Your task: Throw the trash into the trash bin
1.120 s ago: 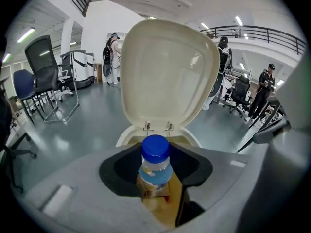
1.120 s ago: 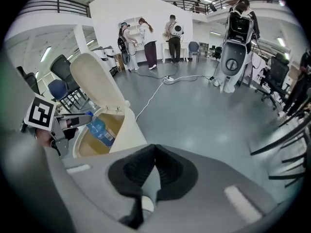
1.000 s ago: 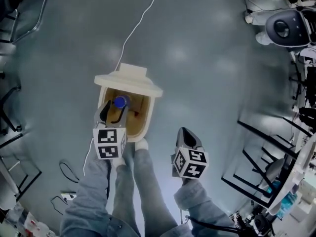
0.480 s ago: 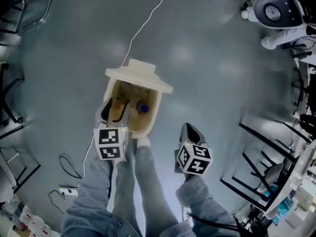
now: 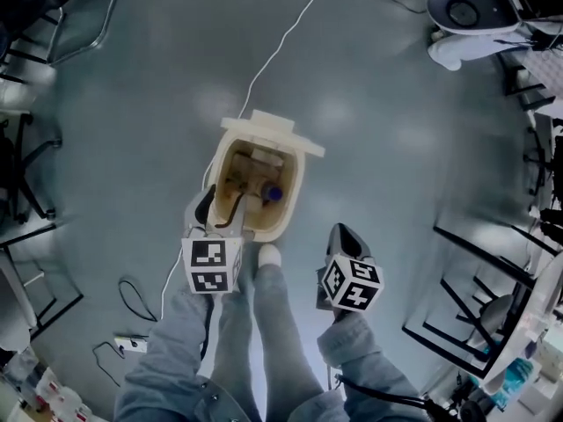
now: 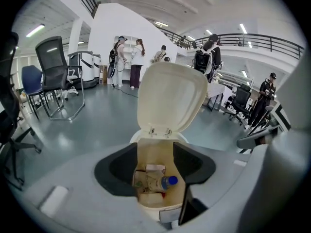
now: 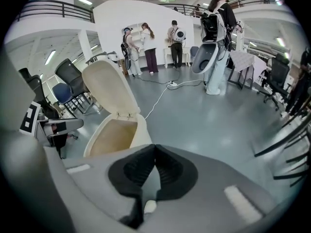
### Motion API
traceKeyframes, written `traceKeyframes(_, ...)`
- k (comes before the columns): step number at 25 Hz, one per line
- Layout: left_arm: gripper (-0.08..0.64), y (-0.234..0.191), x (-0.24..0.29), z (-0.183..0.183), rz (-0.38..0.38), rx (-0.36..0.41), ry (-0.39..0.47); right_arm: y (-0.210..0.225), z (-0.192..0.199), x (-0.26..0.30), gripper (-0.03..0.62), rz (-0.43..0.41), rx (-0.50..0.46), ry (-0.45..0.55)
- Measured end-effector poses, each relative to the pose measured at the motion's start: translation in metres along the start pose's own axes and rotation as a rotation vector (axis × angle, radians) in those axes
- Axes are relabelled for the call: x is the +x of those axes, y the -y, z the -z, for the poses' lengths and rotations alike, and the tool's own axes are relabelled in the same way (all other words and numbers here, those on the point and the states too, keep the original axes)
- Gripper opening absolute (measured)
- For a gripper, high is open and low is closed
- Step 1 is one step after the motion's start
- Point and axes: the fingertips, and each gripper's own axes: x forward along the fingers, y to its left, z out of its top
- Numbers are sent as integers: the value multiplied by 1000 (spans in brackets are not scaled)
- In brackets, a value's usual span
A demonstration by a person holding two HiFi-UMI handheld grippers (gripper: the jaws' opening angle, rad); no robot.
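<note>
A cream pedal trash bin (image 5: 297, 202) stands on the grey floor with its lid (image 5: 273, 135) up. Inside it lies a plastic bottle with a blue cap (image 5: 271, 194) on crumpled paper and boxes. My left gripper (image 5: 214, 215) hovers over the bin's near left rim, open and empty. In the left gripper view the bottle (image 6: 163, 182) shows down in the bin (image 6: 155, 152) between the wide-spread jaws. My right gripper (image 5: 345, 241) hangs to the right of the bin, shut on nothing. In the right gripper view the bin (image 7: 114, 135) is off to the left.
A shoe tip (image 5: 268, 255) rests at the bin's front. A white cable (image 5: 281, 38) runs away behind the bin. A white machine (image 5: 471, 7) stands at the far right, office chairs (image 5: 26, 165) at the left, black frames (image 5: 493, 271) at the right. People stand far back (image 6: 129, 62).
The left gripper has let go of the blue-capped bottle, which dropped and now lies in the bin. The jaws stay open. The right gripper stays shut.
</note>
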Motion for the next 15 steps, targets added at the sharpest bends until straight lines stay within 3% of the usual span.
traceKeyframes(4,203,5,-39,-21,3,29,35,-19,-14,-22,3,-14,34,43)
traceKeyframes(11,22,2,-142,-80,-45,-6,123,-62,-64,-103,3,-63,31,172)
traceKeyframes(15,9,5,-207,-114,-25,39,154,-78,-88,-164,3,-73,49,230)
